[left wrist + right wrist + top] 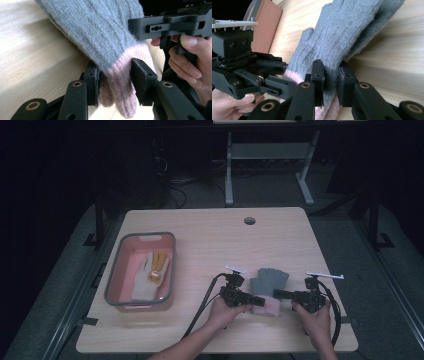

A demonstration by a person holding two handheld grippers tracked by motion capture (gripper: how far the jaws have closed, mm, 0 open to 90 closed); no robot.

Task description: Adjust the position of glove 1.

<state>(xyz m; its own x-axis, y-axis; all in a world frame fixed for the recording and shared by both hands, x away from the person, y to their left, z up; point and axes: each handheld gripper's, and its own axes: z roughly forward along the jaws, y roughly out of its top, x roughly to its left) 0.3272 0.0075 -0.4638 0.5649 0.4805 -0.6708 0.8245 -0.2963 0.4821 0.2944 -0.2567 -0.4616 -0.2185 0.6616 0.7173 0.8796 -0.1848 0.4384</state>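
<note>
Holding: a grey glove [269, 282] with a pink cuff [266, 306], gripped at the cuff from both sides; every place below is given from this glove.
Bin: a pink bin [167, 270] with a grey rim stands well to the left of the glove; inside lies a white and yellow glove [151, 272], likely put there already, which suggests the grey one is bound for the same place.
Left gripper: the left gripper [113, 82] is clamped on the pink cuff, its pads [94, 82] pressing the knit from both sides; I judge this grip is there to hold that edge of the cuff.
Glove: it lies on the table [210, 235] between the two hands, fingers pointing away from the person, cuff toward them.
Right gripper: the right gripper [331, 81] pinches the other side, where grey meets pink, jaws narrow with knit bunched between them.
Reason for two grips: a limp glove sags from one point; two holds at the cuff probably keep it flat or spread the opening.
</note>
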